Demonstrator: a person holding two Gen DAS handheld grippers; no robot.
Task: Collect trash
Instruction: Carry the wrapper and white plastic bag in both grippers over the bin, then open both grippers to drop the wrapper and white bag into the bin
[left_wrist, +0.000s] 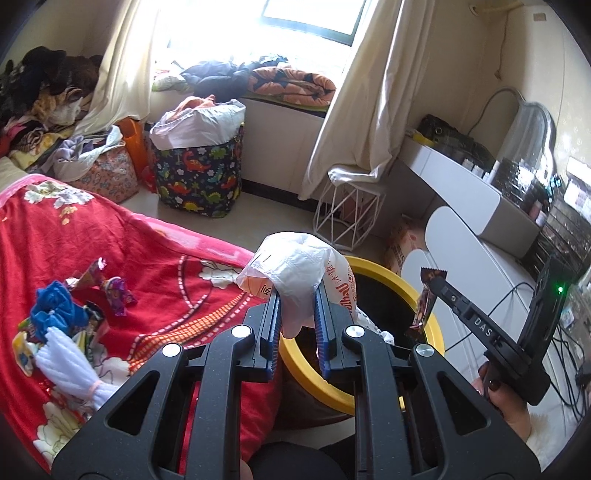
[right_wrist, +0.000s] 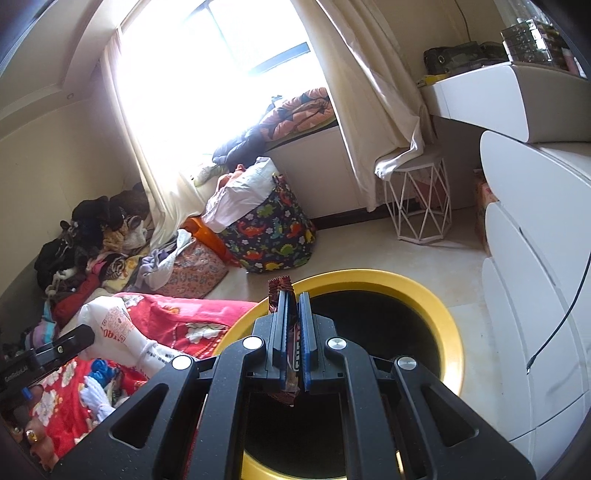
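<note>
Behind the left gripper, bin half-hidden.

Your left gripper has blue pads and grips a white plastic bag with orange print. Your right gripper pinches a dark brown wrapper. The bin has a yellow rim and black inside; the bedspread is red with white flowers.

Ahead of both grippers a bright window floods the room with daylight, cream curtains hanging either side. Pale floor runs ahead to a white wire stool. A white dresser (rounded drawer fronts) stands to the right, cream walls around.
</note>
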